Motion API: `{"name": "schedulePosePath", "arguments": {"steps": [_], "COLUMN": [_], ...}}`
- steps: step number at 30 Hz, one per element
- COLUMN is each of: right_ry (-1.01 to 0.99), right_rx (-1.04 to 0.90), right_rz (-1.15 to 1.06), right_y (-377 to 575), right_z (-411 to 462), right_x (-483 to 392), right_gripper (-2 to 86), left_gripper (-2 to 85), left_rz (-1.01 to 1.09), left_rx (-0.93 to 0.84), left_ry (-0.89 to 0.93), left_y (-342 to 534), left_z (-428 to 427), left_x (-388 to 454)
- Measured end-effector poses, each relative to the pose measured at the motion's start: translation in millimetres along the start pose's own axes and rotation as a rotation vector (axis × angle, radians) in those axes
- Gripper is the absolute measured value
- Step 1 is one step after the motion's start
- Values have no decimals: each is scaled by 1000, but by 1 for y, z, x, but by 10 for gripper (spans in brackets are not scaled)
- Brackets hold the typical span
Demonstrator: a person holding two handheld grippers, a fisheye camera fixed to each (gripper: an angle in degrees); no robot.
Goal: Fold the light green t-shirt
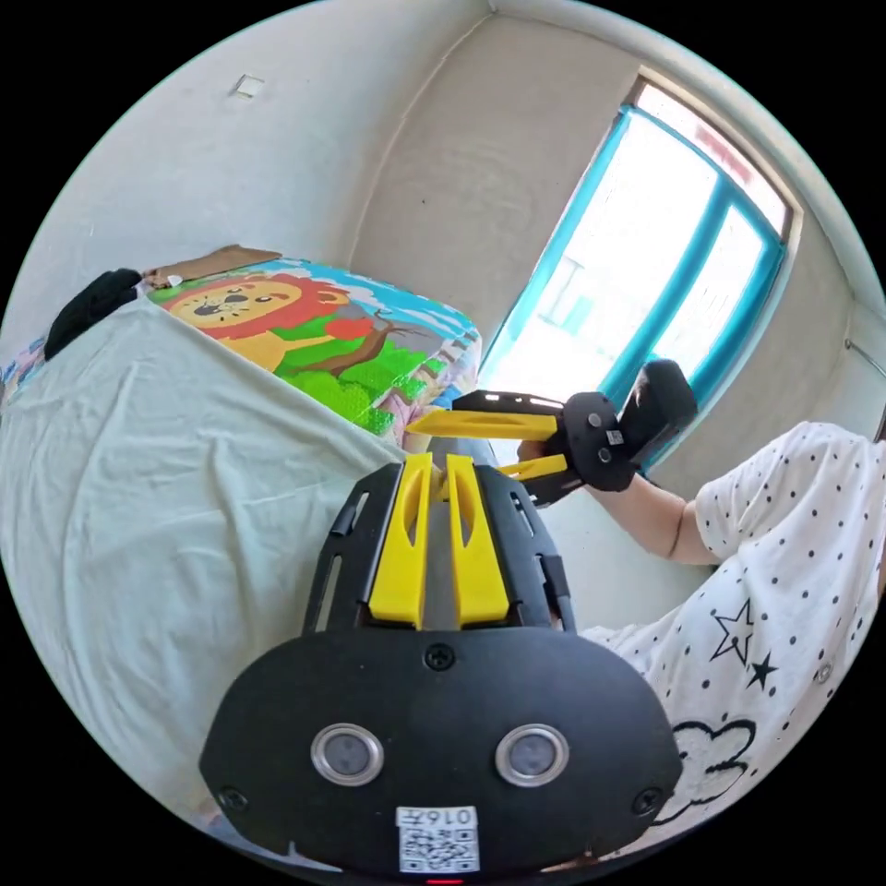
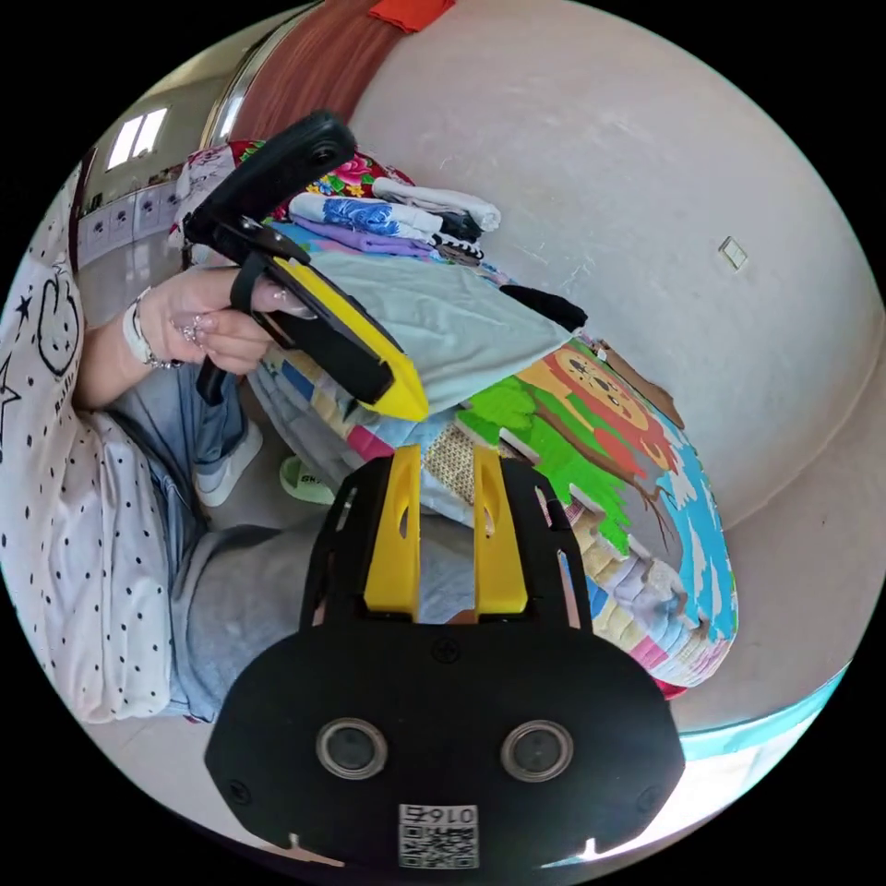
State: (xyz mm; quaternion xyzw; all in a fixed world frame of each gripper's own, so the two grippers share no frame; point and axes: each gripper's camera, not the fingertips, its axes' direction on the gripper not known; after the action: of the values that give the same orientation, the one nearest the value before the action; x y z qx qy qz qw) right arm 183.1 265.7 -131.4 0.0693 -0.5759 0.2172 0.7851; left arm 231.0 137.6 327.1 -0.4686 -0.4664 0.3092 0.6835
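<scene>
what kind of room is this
Probably a bedroom or spare room in a home. The light green t-shirt lies on a raised surface covered by a cartoon lion mat, a pile of folded clothes sits at its far end, and there is a teal-framed window.

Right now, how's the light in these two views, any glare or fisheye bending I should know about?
Left gripper view: the window is blown out white, but the light green t-shirt stays evenly lit, its creases clear. Right gripper view: soft light, a small bright patch at the lower edge. Both views bend straight lines toward the rim, and the wall bulges like a dome.
</scene>
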Motion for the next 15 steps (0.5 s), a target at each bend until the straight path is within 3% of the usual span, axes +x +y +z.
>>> {"name": "schedulePosePath", "arguments": {"steps": [7, 15], "right_ry": [213, 361], "right_rx": [68, 60], "right_rz": [-152, -351], "right_y": [54, 100], "right_z": [23, 36], "right_x": [-121, -199], "right_gripper": [124, 111], "left_gripper": [77, 67], "left_rz": [178, 231], "left_rx": [-160, -243], "left_ry": [-77, -653], "left_y": [-10, 25], "left_z": [13, 30], "left_x": [63, 123]}}
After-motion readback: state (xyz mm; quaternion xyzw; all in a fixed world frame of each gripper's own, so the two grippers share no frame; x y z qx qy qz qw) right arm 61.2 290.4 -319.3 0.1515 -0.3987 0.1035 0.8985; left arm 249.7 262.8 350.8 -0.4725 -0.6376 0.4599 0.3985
